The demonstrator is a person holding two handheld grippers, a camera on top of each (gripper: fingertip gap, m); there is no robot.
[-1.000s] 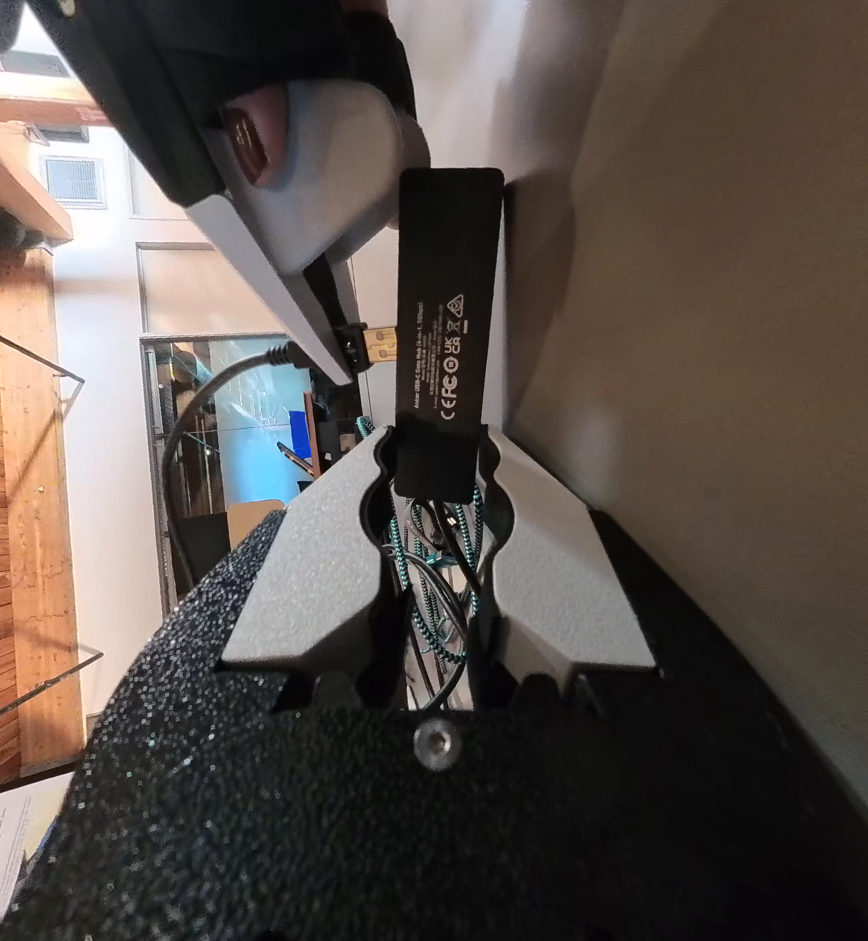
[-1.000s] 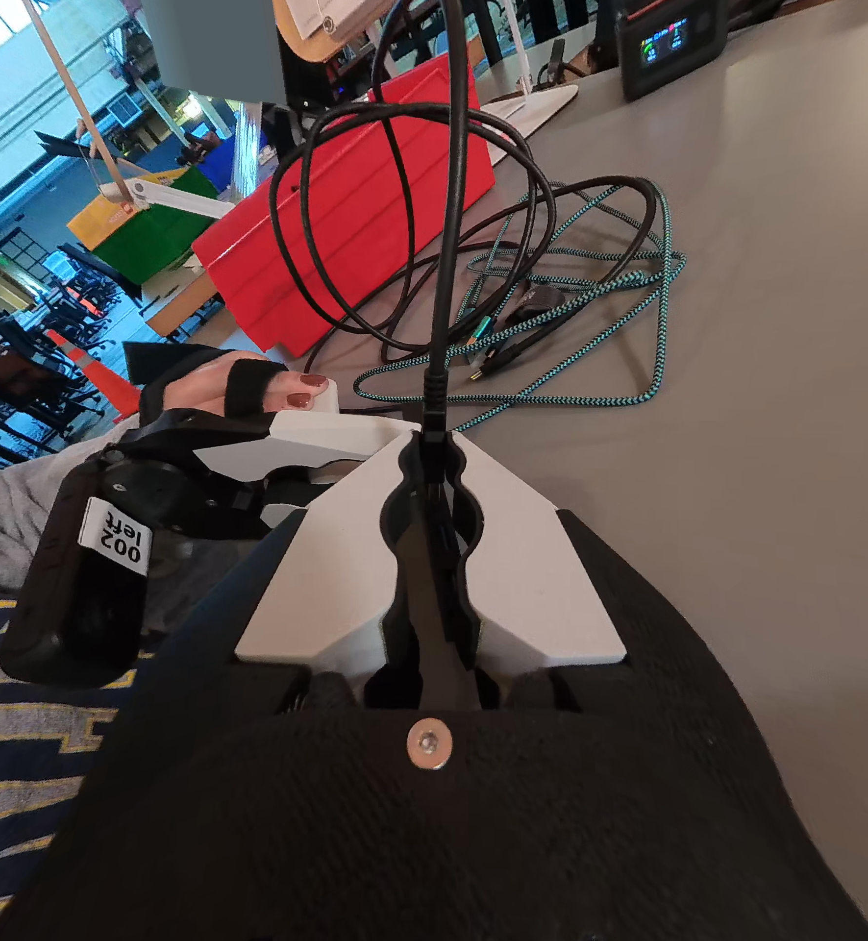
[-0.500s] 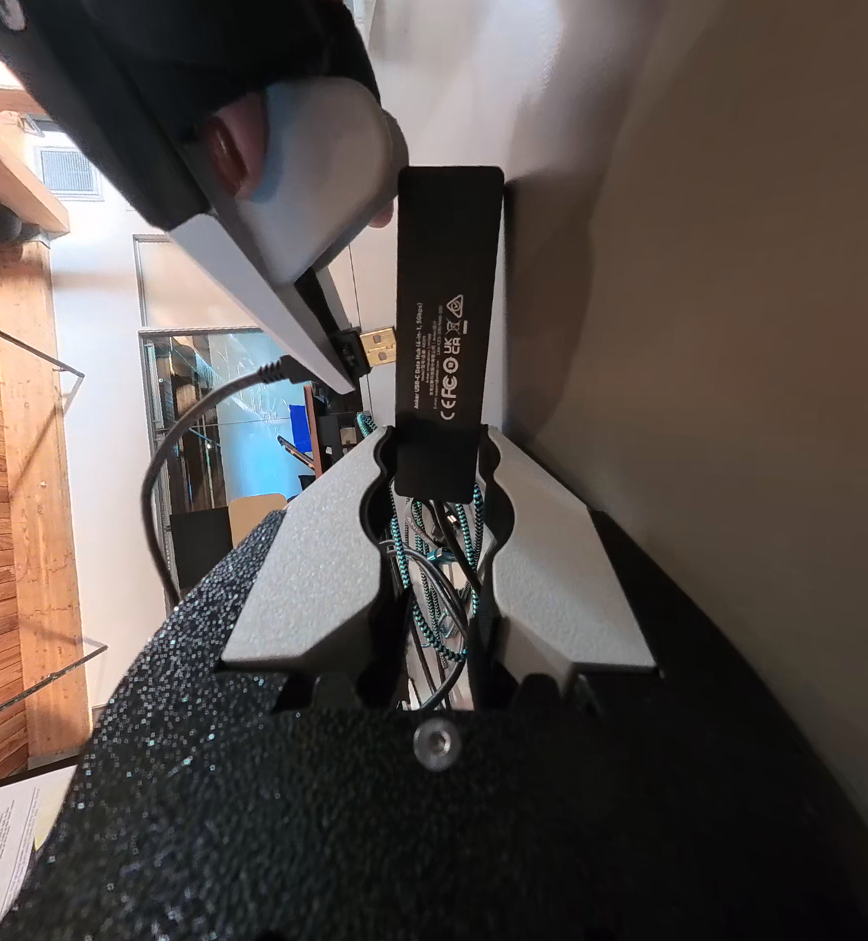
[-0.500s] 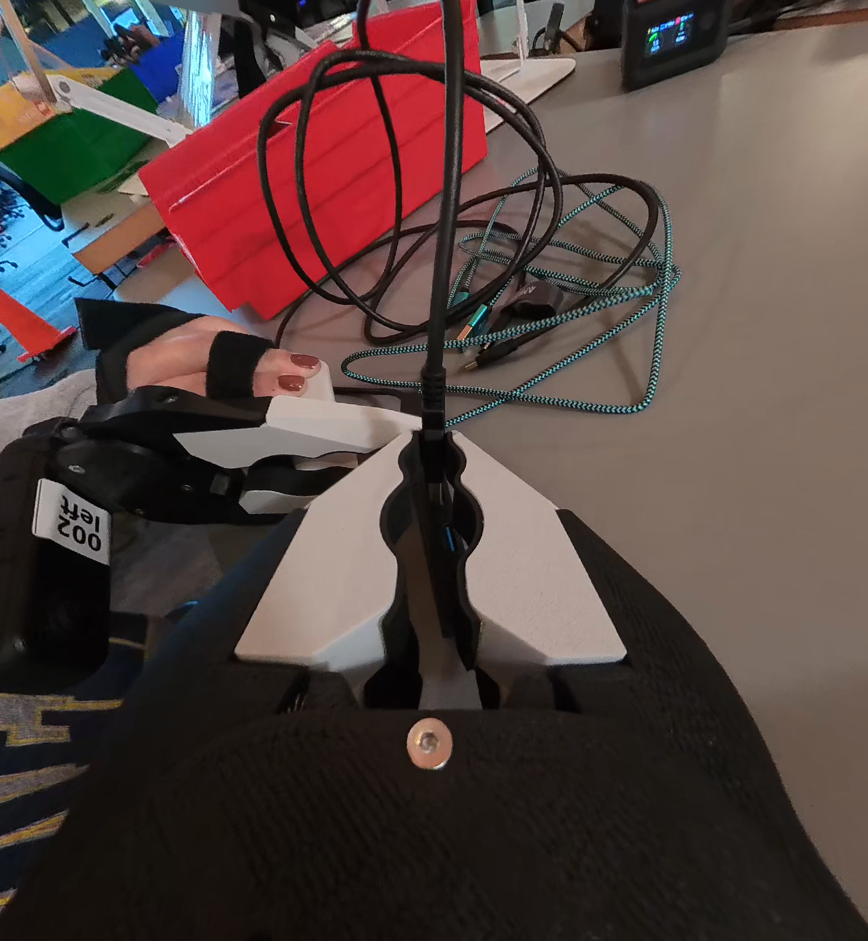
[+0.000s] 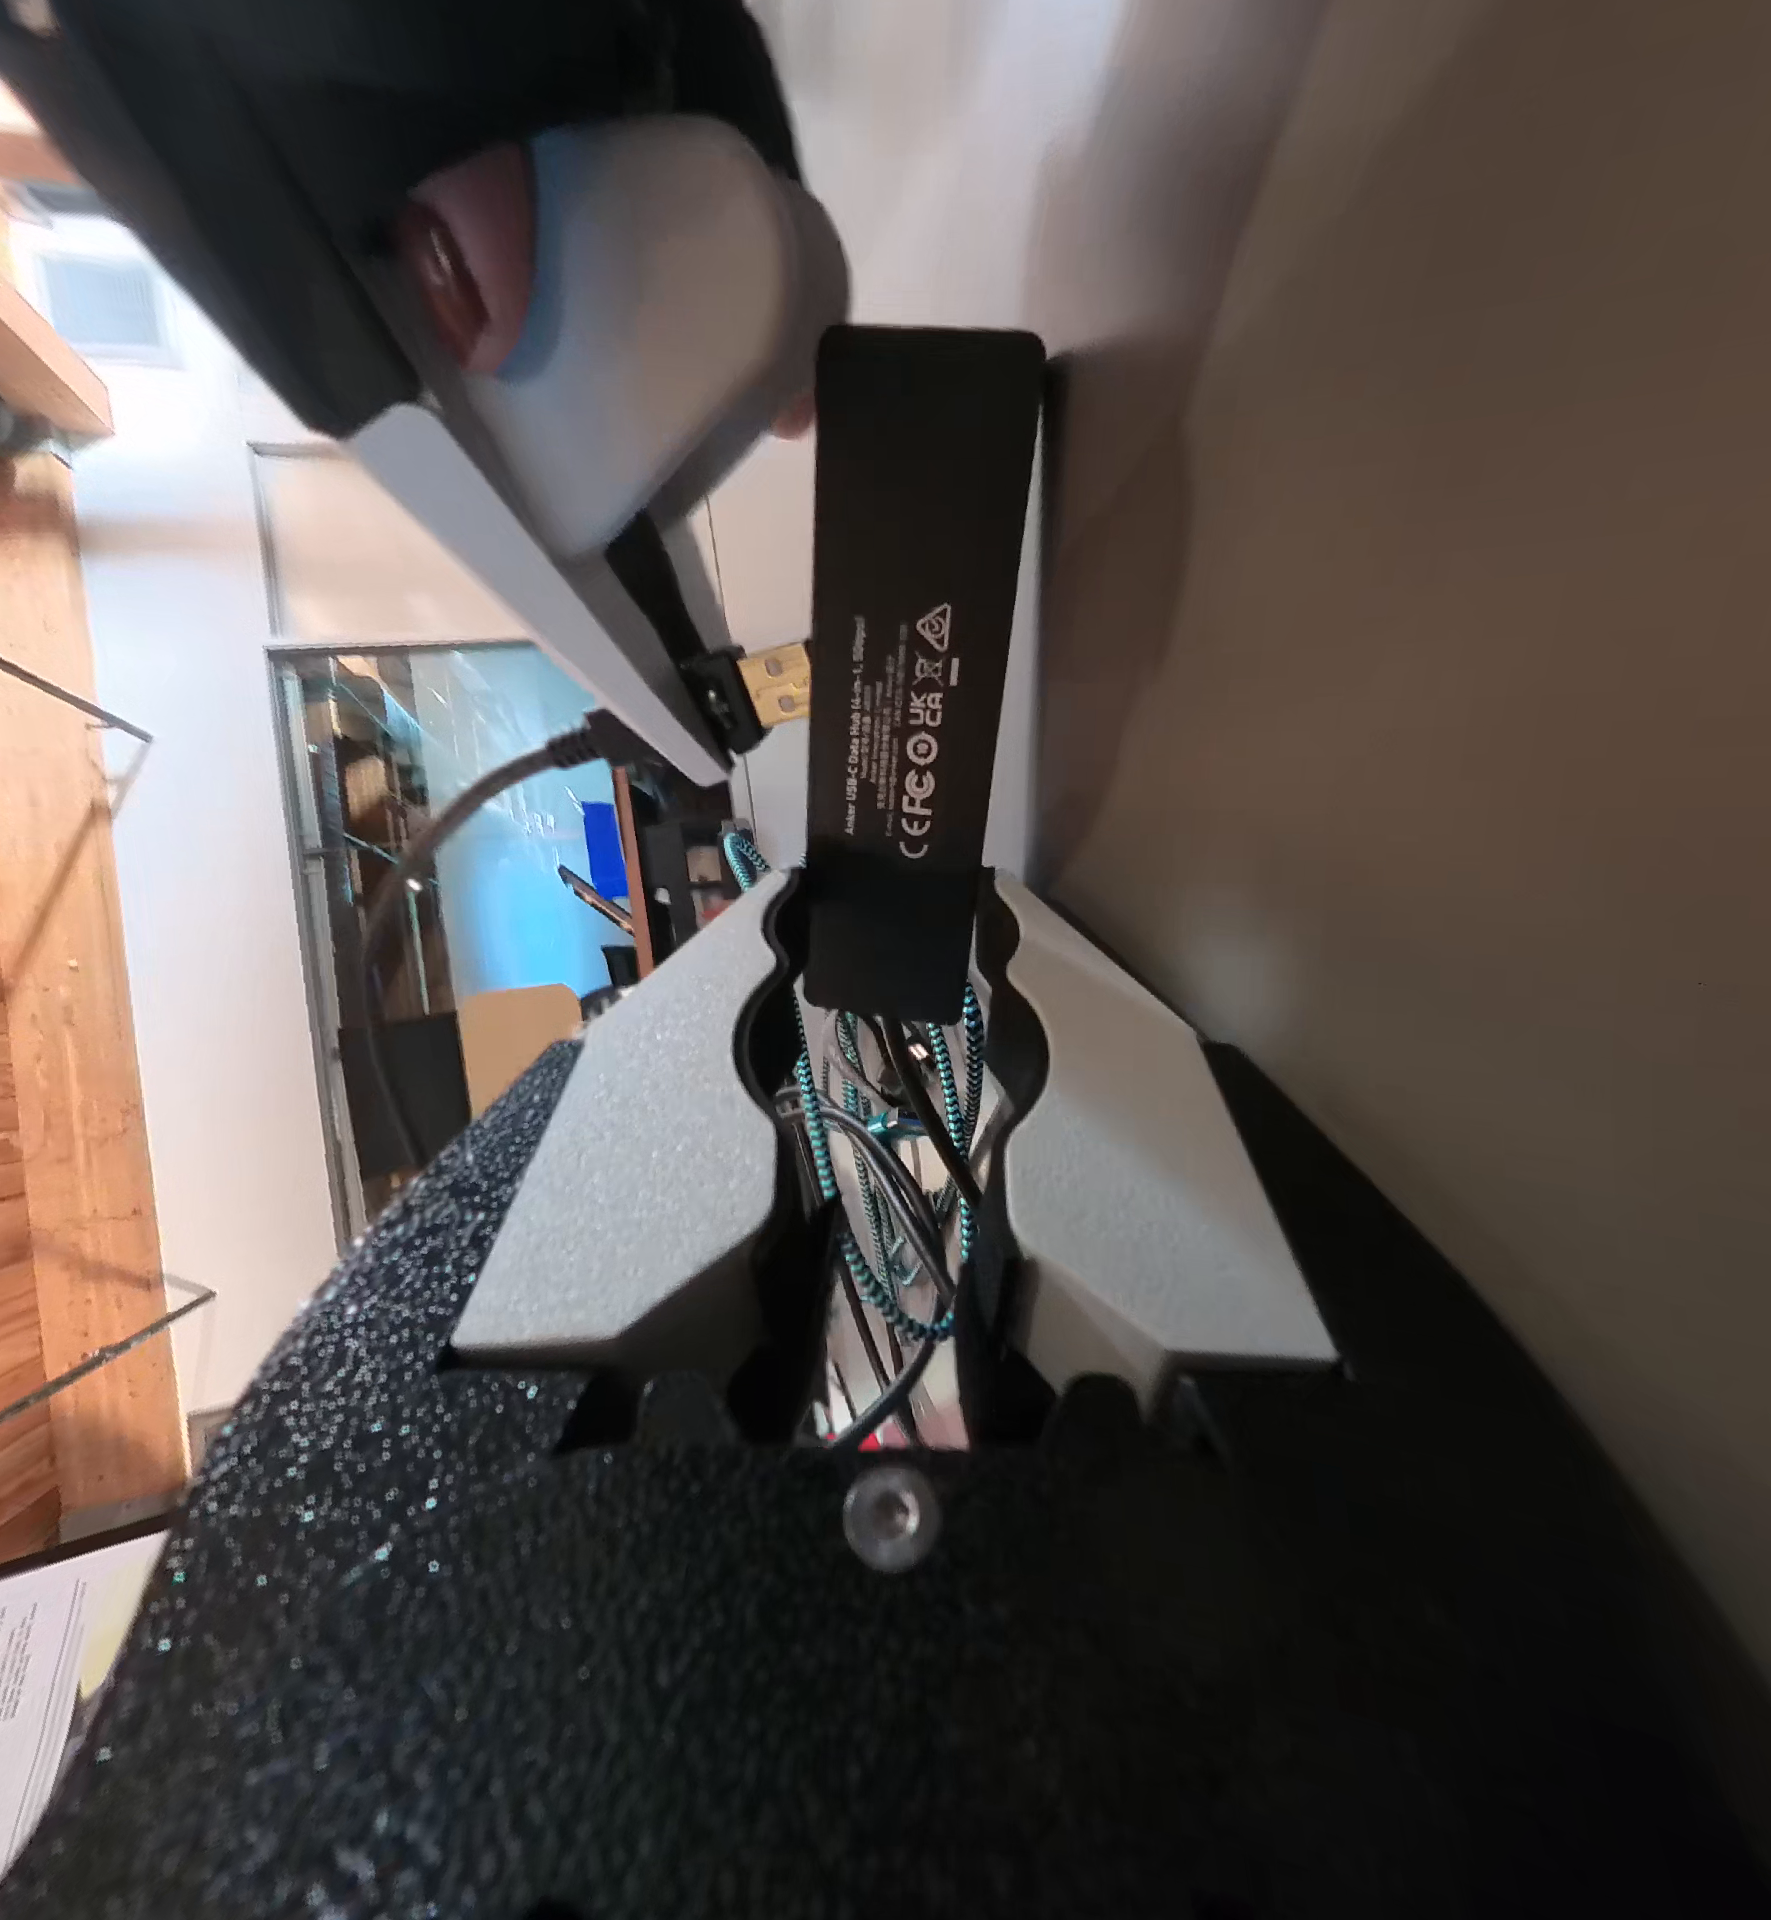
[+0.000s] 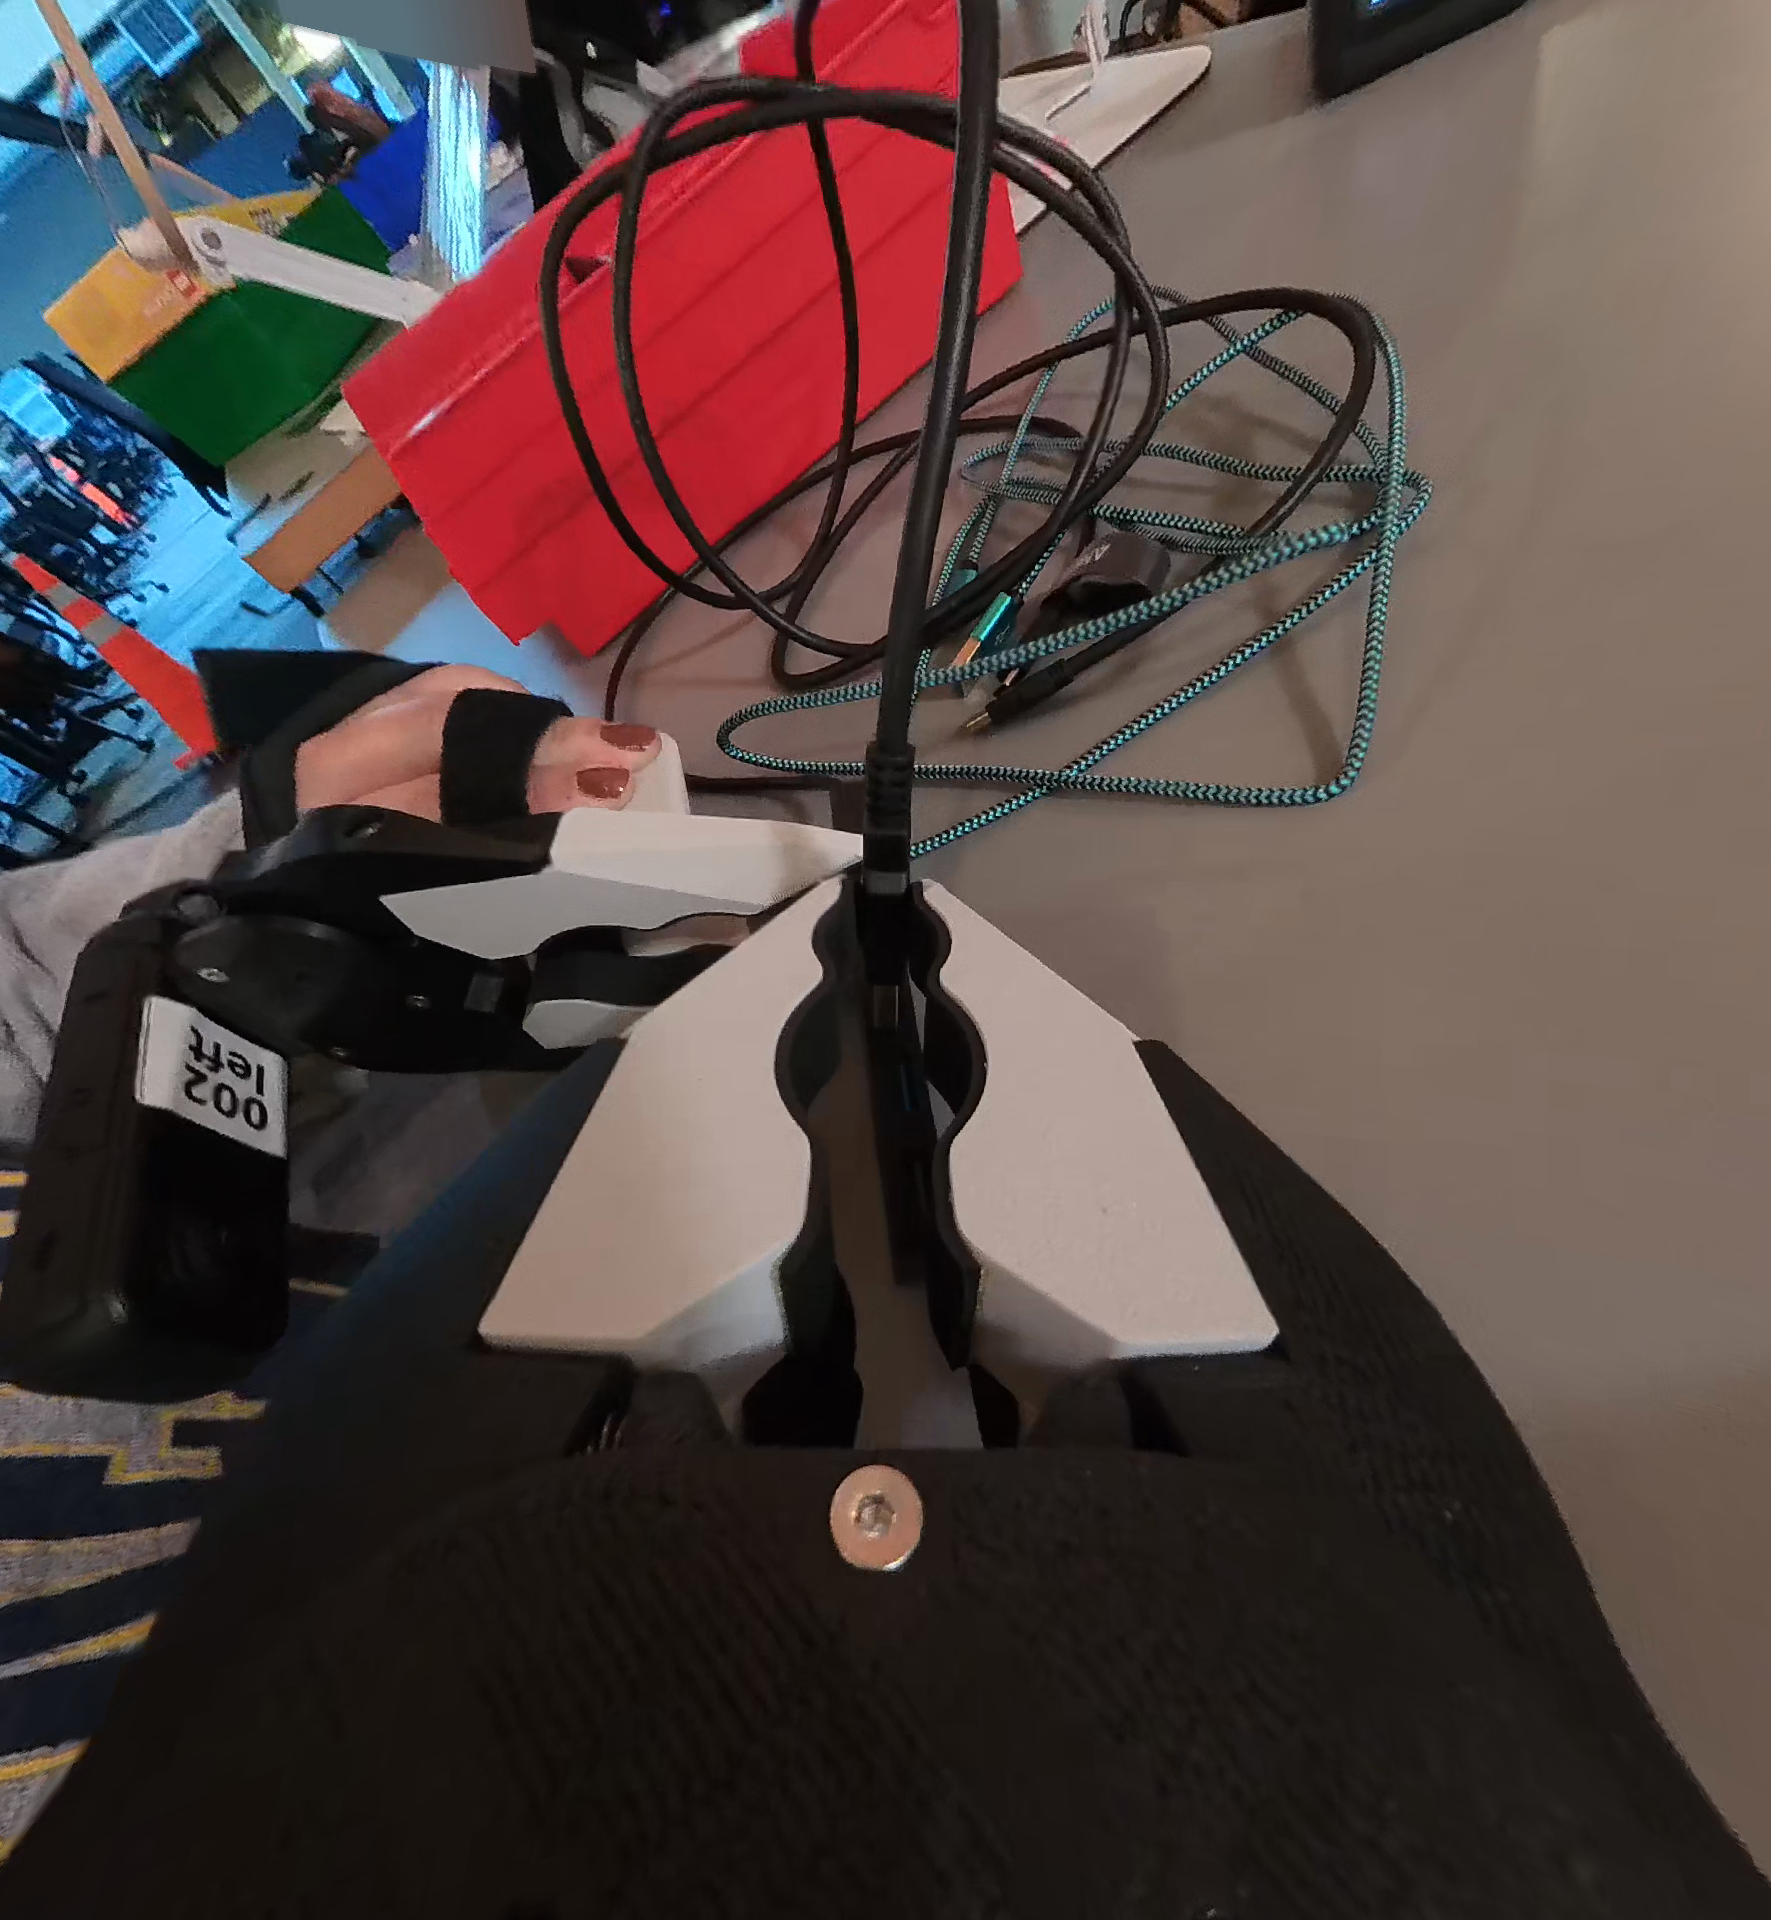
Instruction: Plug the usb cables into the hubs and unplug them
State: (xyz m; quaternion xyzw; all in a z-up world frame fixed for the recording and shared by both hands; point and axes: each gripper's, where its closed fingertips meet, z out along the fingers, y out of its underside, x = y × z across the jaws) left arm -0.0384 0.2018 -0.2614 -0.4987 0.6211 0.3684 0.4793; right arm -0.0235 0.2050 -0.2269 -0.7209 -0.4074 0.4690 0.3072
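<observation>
In the left wrist view my left gripper (image 5: 891, 914) is shut on the near end of a flat black USB hub (image 5: 912, 644), which sticks out forward from the fingertips. The right gripper (image 5: 715, 727) comes in from the upper left and holds a black cable's USB plug (image 5: 777, 686). The plug's gold metal tip meets the hub's left edge; I cannot tell if it sits in a port. In the right wrist view my right gripper (image 6: 886, 894) is shut on that plug, and the black cable (image 6: 948, 416) rises from it. The left gripper (image 6: 652, 914) lies just to its left.
On the grey table (image 6: 1483, 935) lie a teal braided cable (image 6: 1172, 790) and loops of black cable with loose plugs (image 6: 995, 623). A red box (image 6: 673, 416) stands behind them, green and yellow bins (image 6: 226, 364) farther left. A patterned carpet (image 6: 29, 1507) lies below the table's edge.
The right gripper has shifted a little and the right wrist view has swung slightly. The gold plug stays at the hub's left edge. The left gripper keeps hold of the hub.
</observation>
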